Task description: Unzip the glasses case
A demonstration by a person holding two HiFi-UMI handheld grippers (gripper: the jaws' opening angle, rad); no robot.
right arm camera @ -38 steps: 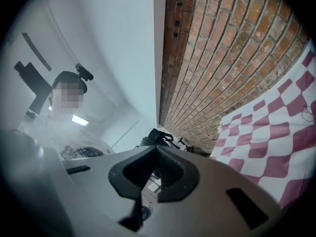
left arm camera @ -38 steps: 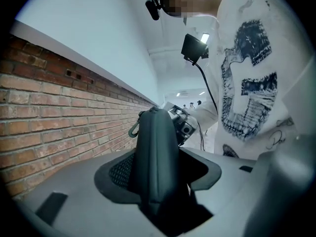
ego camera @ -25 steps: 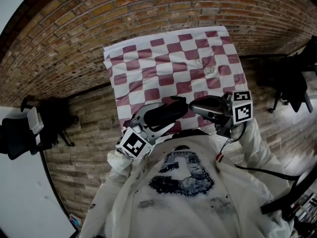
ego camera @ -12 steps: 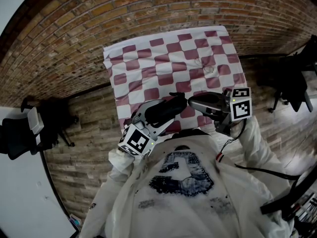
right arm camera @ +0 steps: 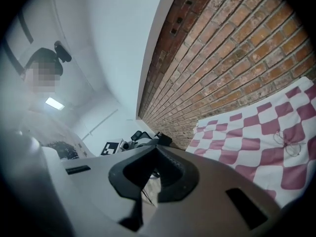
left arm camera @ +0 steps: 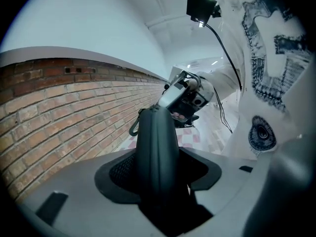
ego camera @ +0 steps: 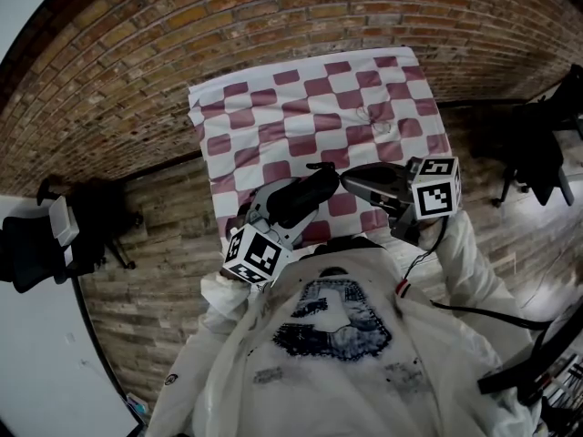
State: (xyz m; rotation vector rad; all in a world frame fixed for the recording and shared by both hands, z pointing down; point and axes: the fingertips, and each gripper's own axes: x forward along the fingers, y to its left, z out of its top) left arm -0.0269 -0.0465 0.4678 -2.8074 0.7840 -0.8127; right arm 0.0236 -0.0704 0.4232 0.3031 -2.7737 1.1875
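Both grippers have edged slightly farther out. The left gripper (ego camera: 278,209) is clamped on the black glasses case (ego camera: 308,194), held up over the near edge of the checked cloth (ego camera: 301,107). The right gripper (ego camera: 348,180), jaws pressed together, meets the case's right tip.

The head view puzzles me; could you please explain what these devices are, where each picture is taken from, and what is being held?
A person holds a hand-worked tool in each hand. The head view looks down from their head; the other two views ride on the tools. The left tool clamps a black glasses case. The right tool is shut at the case's end; whether it pinches the zip pull is unclear. Beneath lies a checked cloth with thin glasses on it.
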